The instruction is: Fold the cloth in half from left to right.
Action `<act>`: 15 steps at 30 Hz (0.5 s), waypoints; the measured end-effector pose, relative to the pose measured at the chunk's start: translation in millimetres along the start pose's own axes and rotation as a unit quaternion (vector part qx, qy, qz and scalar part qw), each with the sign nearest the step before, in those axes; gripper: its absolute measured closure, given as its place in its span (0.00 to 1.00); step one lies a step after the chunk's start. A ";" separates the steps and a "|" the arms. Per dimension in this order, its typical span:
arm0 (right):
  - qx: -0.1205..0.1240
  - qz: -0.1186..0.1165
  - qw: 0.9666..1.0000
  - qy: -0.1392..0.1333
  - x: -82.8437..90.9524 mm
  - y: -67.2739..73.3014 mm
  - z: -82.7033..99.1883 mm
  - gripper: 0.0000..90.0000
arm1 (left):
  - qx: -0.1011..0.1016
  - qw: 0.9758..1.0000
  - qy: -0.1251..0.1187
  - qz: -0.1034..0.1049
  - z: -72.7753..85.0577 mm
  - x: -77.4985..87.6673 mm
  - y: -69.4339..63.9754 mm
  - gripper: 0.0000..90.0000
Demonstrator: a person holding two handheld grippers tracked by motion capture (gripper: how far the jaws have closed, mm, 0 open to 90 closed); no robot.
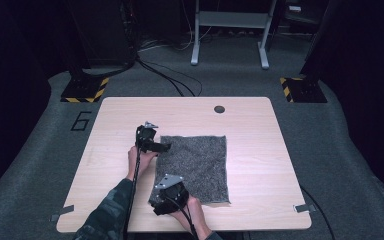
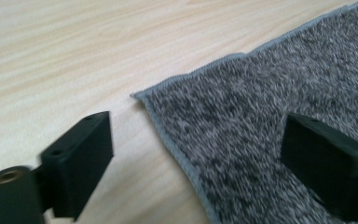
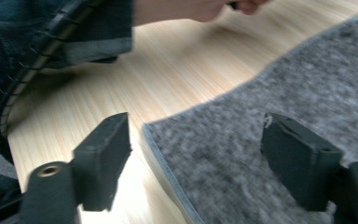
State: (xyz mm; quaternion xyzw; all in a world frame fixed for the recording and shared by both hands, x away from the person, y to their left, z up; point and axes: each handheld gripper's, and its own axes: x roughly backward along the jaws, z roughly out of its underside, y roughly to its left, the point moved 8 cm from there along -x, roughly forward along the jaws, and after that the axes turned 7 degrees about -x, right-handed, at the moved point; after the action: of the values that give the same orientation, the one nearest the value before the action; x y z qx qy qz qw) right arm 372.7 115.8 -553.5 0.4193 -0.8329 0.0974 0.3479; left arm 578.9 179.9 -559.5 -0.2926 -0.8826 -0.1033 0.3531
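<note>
Between both grippers' spread fingers [image 2: 81, 154], grey cloth [image 1: 197, 165] corners, untouched.

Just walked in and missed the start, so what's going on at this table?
A person is working on a grey towel spread flat on the wooden table, with tongs in each hand. The left tongs straddle the towel's far left corner; the right tongs straddle its near left corner. Both are open, one jaw over the wood and one over the cloth, and nothing is gripped or lifted yet.
</note>
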 end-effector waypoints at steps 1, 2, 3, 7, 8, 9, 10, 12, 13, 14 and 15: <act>0.007 0.001 1.000 0.002 -3.2 2.5 -0.4 0.30 | -0.007 1.000 0.005 0.004 0.2 -0.8 0.5 0.16; 0.008 0.000 1.000 0.003 -5.5 6.0 -0.5 0.32 | 0.001 1.000 -0.001 -0.002 -1.0 -3.6 0.7 0.17; 0.019 0.005 1.000 0.002 -9.0 8.2 -1.2 0.35 | 0.000 1.000 0.002 -0.001 -1.1 -4.8 1.4 0.18; 0.020 0.015 1.000 0.009 -18.6 10.9 -0.8 0.44 | 0.006 1.000 0.002 -0.003 -2.1 -10.6 3.2 0.25; 0.021 0.014 1.000 0.013 -19.7 11.1 -0.1 0.46 | 0.009 1.000 0.004 -0.007 -2.4 -12.7 3.9 0.26; 0.024 0.013 1.000 0.013 -21.8 10.7 0.7 0.50 | 0.012 1.000 0.006 -0.005 -2.5 -14.1 4.0 0.29; 0.026 0.013 0.999 0.016 -23.4 10.6 1.2 0.51 | 0.016 1.000 0.007 -0.005 -2.6 -15.8 4.0 0.30; 0.020 0.015 0.999 0.022 -26.1 12.1 4.0 0.55 | 0.016 1.000 0.011 -0.006 -1.8 -18.5 4.1 0.35; 0.021 0.013 0.999 0.027 -27.4 13.4 5.6 0.57 | 0.014 1.000 0.013 -0.009 -1.1 -19.4 4.2 0.37; 0.022 0.016 0.999 0.031 -28.7 14.5 7.2 0.60 | 0.014 1.000 0.013 -0.008 -0.9 -19.1 3.9 0.38; 0.026 0.015 0.999 0.028 -29.0 14.9 7.7 0.62 | 0.016 1.000 0.008 -0.009 -1.4 -19.5 3.7 0.40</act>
State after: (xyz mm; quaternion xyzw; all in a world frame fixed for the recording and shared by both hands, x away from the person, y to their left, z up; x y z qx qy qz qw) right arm 369.3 140.0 -576.4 0.4126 -0.8263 0.1358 0.3586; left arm 593.2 173.7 -571.9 -0.2782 -0.8837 -0.0945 0.3643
